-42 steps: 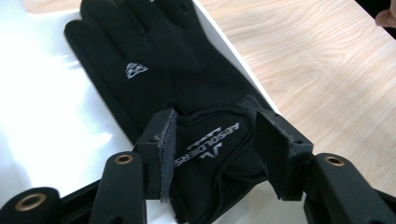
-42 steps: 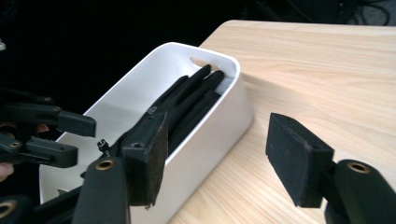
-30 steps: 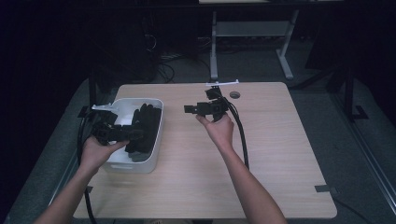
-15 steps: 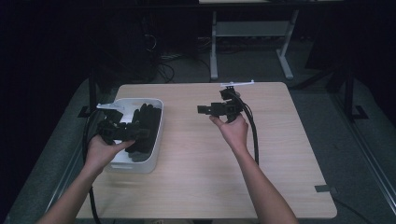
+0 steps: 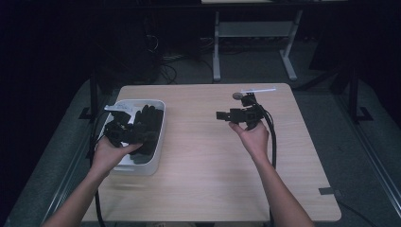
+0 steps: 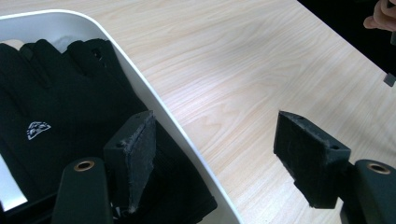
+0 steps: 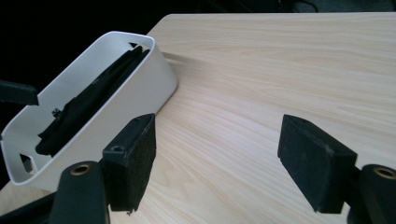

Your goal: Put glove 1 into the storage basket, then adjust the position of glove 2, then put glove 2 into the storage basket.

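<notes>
A white bin (image 5: 160, 124) stands at the table's left with black gloves (image 5: 147, 120) lying in it. My left gripper (image 5: 128, 133) hovers over the bin. In the left gripper view its jaws (image 6: 219, 158) are open and have just been opening, one above the gloves (image 6: 56, 107), one above the wood, with the bin's rim (image 6: 154, 100) below the gap and nothing held. My right gripper (image 5: 226, 115) is over the table's far right, pointing left toward the bin (image 7: 126, 93). Its jaws (image 7: 219, 158) are open, have just widened a little, and hold nothing.
A small round disc (image 5: 236, 95) and a thin white stick (image 5: 257, 90) lie near the table's (image 5: 198, 179) far edge, behind the right gripper. A black cable (image 5: 273, 137) trails along the right forearm. Bare wood lies between the bin and the right hand.
The right hand has carried its gripper to the right, away from the bin. The left gripper has stayed over the bin, shifting only slightly.
</notes>
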Tool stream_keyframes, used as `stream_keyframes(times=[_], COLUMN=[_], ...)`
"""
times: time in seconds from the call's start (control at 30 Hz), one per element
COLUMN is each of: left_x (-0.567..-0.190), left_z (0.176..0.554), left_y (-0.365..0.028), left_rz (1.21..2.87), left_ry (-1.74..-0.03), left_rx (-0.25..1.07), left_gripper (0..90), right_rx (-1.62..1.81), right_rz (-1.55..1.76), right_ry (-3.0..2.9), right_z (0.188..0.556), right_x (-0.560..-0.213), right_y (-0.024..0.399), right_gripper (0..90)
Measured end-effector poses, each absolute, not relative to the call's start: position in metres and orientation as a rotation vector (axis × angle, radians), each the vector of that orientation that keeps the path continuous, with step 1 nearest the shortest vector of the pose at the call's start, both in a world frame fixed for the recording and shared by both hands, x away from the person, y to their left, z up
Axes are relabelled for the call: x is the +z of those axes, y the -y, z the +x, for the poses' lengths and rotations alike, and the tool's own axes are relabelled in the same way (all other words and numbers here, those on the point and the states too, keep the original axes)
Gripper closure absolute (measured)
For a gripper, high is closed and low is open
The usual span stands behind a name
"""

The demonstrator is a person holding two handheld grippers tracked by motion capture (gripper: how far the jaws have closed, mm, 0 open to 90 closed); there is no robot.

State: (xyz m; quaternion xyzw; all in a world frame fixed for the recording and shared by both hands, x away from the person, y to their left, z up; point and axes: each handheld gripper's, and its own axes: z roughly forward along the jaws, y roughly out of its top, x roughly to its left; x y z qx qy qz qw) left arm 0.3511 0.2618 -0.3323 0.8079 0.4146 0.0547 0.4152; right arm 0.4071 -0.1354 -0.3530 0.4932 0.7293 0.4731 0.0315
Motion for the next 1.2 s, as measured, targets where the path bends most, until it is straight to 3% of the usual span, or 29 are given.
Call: stream_keyframes(times=[1.2], left_x=[-0.329], left_z=[0.348], left_y=[-0.244], left_rz=[2.034], left_ry=[-1.017], left_rx=[0.140], left_gripper=[26.8], right_rx=[1.389], right_rz=[1.649], right_ry=[-2.179], right_z=[0.372], right_x=[-0.382], right_y=[0.220], right_gripper=[26.9])
